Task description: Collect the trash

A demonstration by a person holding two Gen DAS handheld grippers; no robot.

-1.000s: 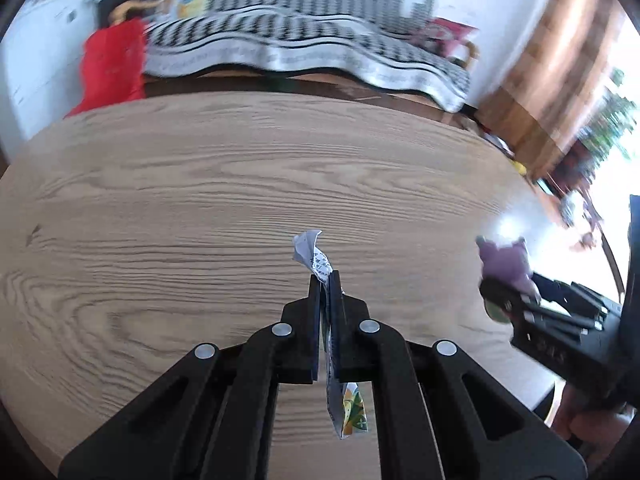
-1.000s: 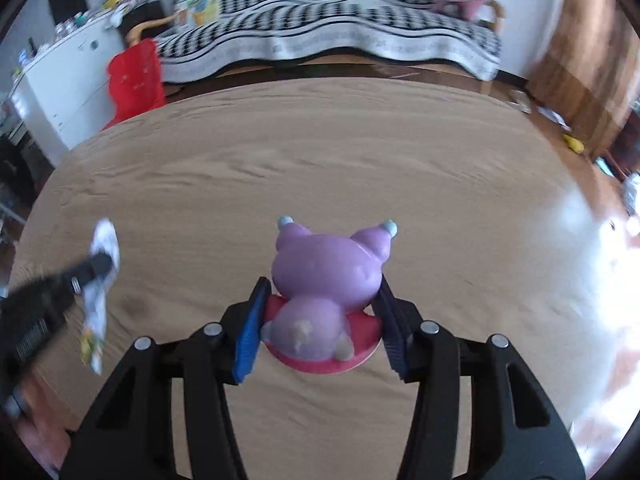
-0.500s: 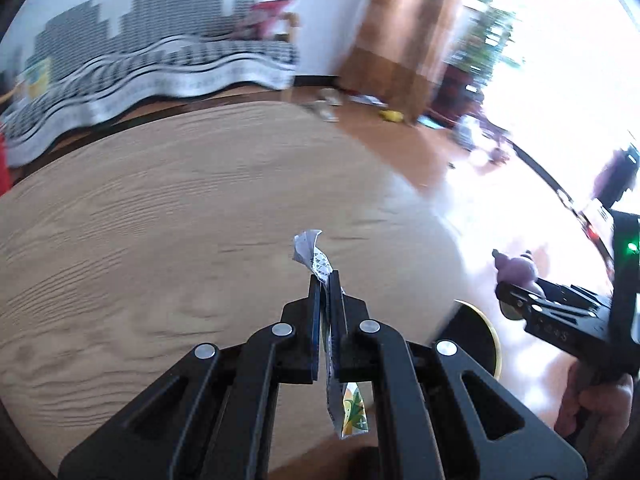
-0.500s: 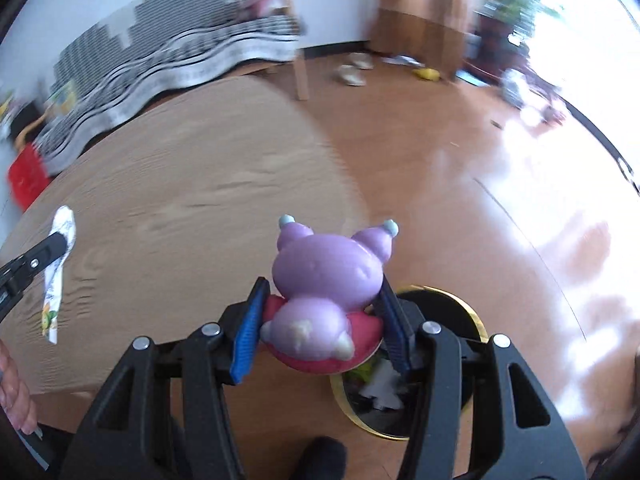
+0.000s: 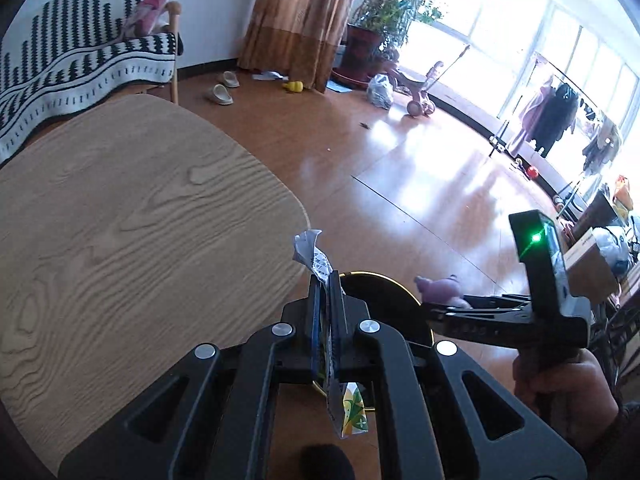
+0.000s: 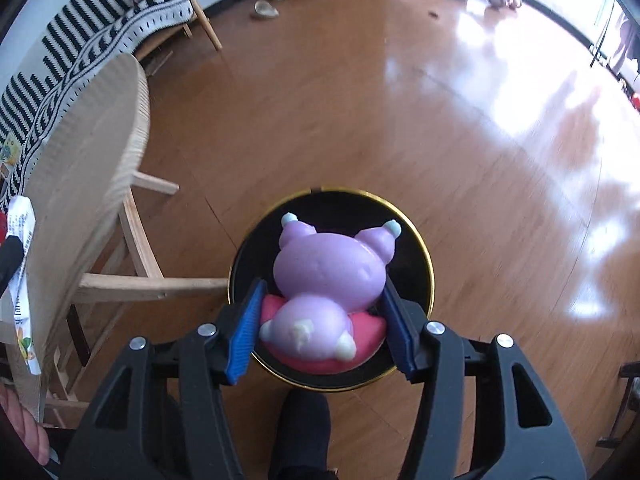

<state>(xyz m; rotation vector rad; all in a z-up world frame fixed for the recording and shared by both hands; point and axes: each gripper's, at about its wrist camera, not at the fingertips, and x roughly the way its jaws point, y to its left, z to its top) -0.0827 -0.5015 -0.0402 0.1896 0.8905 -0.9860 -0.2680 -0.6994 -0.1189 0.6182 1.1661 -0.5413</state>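
Note:
My left gripper (image 5: 327,300) is shut on a crumpled snack wrapper (image 5: 314,256), white above the jaws and green and yellow below, held past the table's right edge. My right gripper (image 6: 322,320) is shut on a purple and pink toy figure (image 6: 332,268) and holds it right above a black trash bin with a gold rim (image 6: 420,248) on the floor. In the left wrist view the bin's gold rim (image 5: 384,280) shows just behind my left fingers, and the right gripper (image 5: 444,304) with the toy (image 5: 440,288) hangs over it. The wrapper also shows at the left of the right wrist view (image 6: 20,240).
The light wooden table (image 5: 120,220) lies to the left, its legs (image 6: 136,240) beside the bin. A sofa with a black and white throw (image 5: 80,68) stands behind. Slippers (image 5: 224,88), a yellow toy and a small tricycle (image 5: 420,100) lie on the shiny floor.
Both grippers have swung right, off the table, out over the floor. The toy now hangs directly above the bin. Both grips are unchanged.

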